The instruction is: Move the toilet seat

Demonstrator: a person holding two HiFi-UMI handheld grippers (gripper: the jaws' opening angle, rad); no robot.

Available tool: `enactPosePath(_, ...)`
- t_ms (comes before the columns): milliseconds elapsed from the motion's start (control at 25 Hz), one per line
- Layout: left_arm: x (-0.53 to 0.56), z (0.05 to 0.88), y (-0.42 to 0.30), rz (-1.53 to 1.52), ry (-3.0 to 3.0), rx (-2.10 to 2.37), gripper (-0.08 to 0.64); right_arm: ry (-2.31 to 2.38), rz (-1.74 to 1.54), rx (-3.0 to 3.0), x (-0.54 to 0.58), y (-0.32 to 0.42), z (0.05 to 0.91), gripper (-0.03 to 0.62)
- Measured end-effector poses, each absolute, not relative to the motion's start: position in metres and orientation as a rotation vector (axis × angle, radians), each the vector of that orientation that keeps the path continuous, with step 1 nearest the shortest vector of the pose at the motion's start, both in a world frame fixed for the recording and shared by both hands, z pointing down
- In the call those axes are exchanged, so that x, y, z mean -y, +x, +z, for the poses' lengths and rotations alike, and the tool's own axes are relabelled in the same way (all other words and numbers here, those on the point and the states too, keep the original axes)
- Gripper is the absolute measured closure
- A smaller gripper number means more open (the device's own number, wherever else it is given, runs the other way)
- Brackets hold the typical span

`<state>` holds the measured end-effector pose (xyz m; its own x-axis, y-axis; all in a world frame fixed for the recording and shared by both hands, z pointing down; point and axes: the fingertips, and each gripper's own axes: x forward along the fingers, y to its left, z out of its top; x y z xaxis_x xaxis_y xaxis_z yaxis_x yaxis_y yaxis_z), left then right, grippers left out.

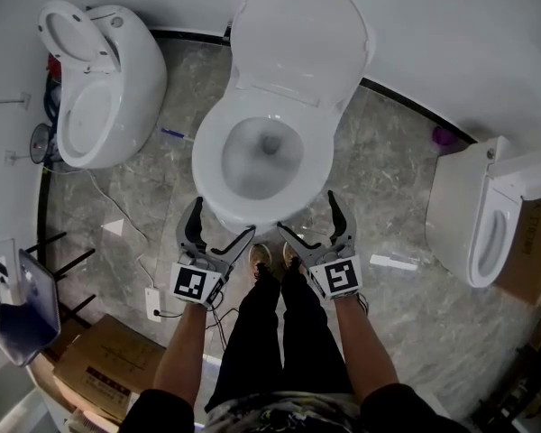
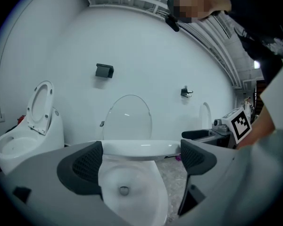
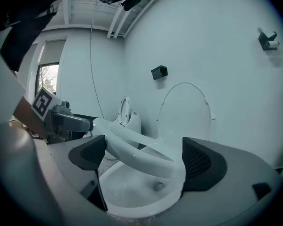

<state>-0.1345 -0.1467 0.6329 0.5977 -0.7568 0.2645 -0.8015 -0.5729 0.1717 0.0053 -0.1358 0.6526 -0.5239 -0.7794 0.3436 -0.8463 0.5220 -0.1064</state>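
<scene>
The white toilet stands in the middle with its lid upright against the wall. Its seat is lifted a little off the bowl at the front. My right gripper straddles the seat's front right rim, jaws wide, and both pads touch the ring. My left gripper sits at the front left, open wide. From it, the seat shows edge-on just beyond the pads, above the bowl.
A second toilet with its seat up stands at the left, and a third fixture at the right. Cardboard boxes and a cable with a plug lie on the marble floor to the left. The person's legs stand right behind the grippers.
</scene>
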Motion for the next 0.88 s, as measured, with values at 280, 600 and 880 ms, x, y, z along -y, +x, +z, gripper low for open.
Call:
enactPosePath(280, 0.166, 0.607, -0.127, 0.153, 2.580, 1.277, 0.054, 1.489, 0.318, 2.468, 0.144, 0.003, 0.640, 0.093)
enactPosePath(600, 0.188, 0.581, -0.119, 0.119, 2.640, 1.277, 0.055, 1.630, 0.261, 2.390, 0.177, 0.008, 0.612, 0.103)
enactPosePath(880, 0.215, 0.563, -0.112, 0.149, 2.711, 1.307, 0.055, 1.738, 0.205, 2.361, 0.213, 0.020, 0.590, 0.104)
